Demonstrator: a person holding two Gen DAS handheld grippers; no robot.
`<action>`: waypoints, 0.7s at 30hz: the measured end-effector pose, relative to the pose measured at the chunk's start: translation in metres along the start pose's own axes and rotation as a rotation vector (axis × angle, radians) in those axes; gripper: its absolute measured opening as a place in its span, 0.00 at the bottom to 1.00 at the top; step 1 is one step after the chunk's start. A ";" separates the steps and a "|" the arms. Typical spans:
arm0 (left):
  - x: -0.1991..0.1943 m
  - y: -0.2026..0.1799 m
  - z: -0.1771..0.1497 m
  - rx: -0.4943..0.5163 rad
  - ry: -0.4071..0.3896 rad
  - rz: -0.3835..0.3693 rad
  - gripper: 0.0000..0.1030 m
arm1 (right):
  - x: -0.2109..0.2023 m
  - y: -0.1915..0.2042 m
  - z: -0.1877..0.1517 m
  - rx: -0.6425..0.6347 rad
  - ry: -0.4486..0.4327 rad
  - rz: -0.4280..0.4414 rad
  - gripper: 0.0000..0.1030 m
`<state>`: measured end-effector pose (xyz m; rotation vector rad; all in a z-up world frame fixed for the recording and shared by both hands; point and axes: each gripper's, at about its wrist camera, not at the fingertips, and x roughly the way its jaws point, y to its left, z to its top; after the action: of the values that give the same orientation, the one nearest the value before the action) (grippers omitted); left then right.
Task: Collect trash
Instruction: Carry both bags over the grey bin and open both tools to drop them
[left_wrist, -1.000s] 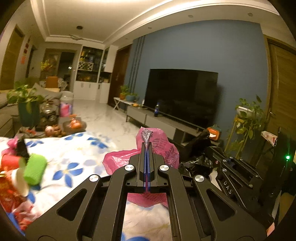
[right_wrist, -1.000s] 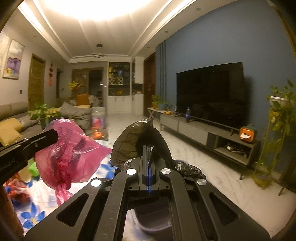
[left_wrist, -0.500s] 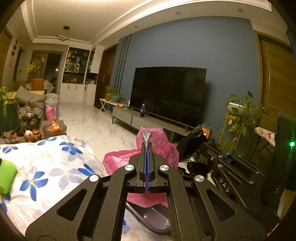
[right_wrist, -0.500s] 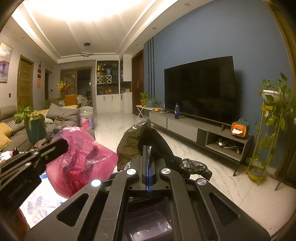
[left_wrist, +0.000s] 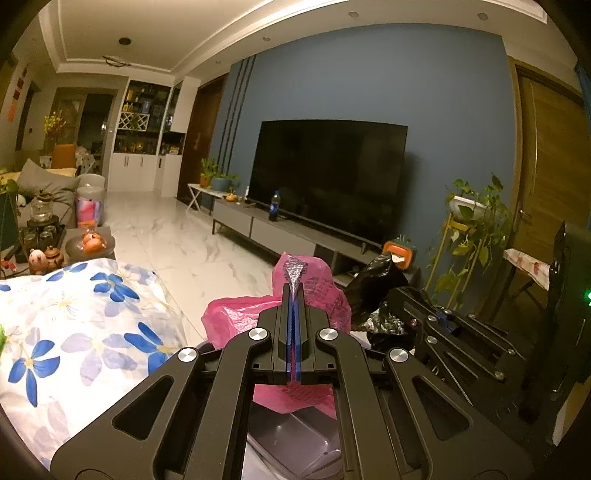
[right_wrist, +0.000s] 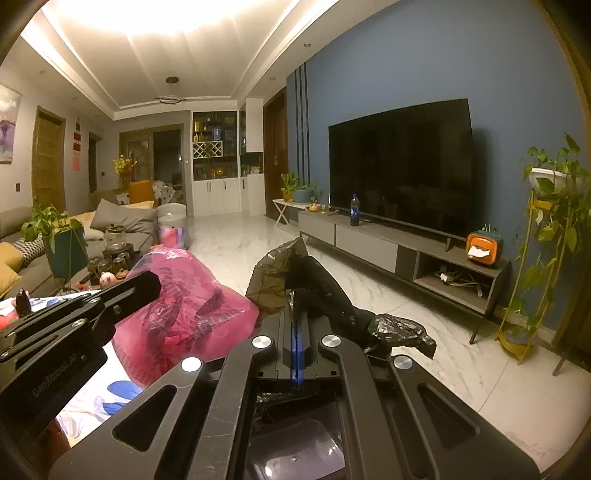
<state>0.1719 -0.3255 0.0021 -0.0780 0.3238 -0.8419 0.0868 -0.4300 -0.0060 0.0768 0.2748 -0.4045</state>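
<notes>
My left gripper (left_wrist: 293, 295) pinches the pink bag (left_wrist: 236, 317); my right gripper (right_wrist: 295, 314) pinches the black bag (right_wrist: 314, 273). Both hang directly above the grey bin (right_wrist: 295, 458), beside the floral table's edge (left_wrist: 162, 317).

This is a home living room. A large dark television (right_wrist: 400, 166) hangs on a blue wall right of centre, above a long low grey TV cabinet (right_wrist: 369, 240) with a cola bottle (right_wrist: 354, 209) on it. A grey sofa with cushions (right_wrist: 122, 218) sits at the left edge, a tea set (left_wrist: 42, 236) near it. At the far centre-left stands a white display cabinet with a wine rack (right_wrist: 214, 162). A trailing potted plant on a yellow stand (right_wrist: 546, 221) fills the right side, and the floor (right_wrist: 424, 314) is pale marble tile under a recessed, lit ceiling.
</notes>
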 end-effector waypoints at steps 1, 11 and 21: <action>0.002 0.000 0.000 -0.001 0.006 -0.006 0.00 | 0.002 -0.002 0.001 0.002 0.003 0.000 0.01; 0.019 0.011 -0.010 -0.006 0.066 0.007 0.25 | 0.006 -0.011 0.000 0.023 -0.002 -0.031 0.43; -0.016 0.031 -0.010 -0.052 -0.007 0.135 0.79 | -0.015 -0.006 -0.005 0.030 -0.025 -0.057 0.64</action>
<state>0.1811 -0.2924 -0.0097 -0.1064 0.3403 -0.6996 0.0698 -0.4295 -0.0071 0.0936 0.2464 -0.4656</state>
